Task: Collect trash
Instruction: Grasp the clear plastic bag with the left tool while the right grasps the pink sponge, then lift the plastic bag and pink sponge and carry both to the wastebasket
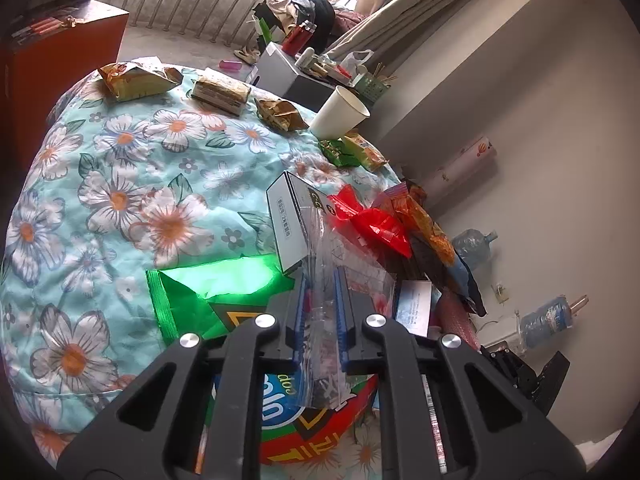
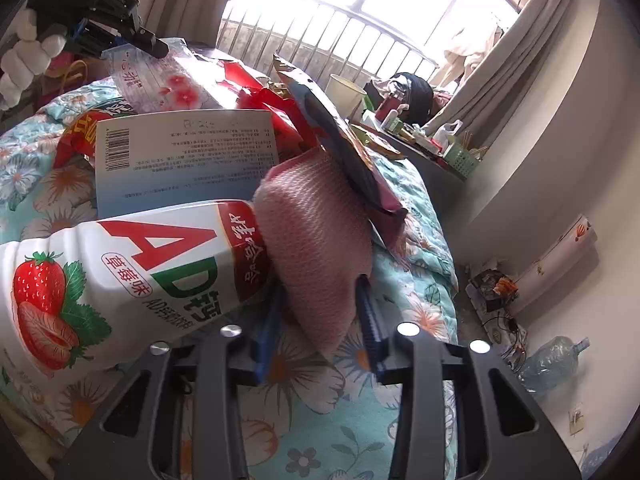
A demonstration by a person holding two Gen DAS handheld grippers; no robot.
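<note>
Currently left claw (image 1: 320, 300) pinches a clear plastic wrapper (image 1: 320, 264) above the bed (image 1: 120, 184); right claw (image 2: 320, 312) grips pink foam wrap (image 2: 316, 240) beside milk bottle (image 2: 120, 276). Both light, soft; hold edges.

Open passage lies on the left of the floral turquoise quilt (image 1: 120, 200), where bare fabric runs from near to far. On the right a crowded heap blocks the way: a shiny green snack bag (image 1: 216, 280) near, a white rectangular carton (image 1: 288, 224) behind it, then crumpled red cellophane (image 1: 372, 220). At the far edge a white paper cup (image 1: 340, 114) stands among 3 brown snack wrappers. In the right wrist view a white strawberry drink bottle (image 2: 120, 276) and pink foam sheet (image 2: 320, 248) fill the near space.
</note>
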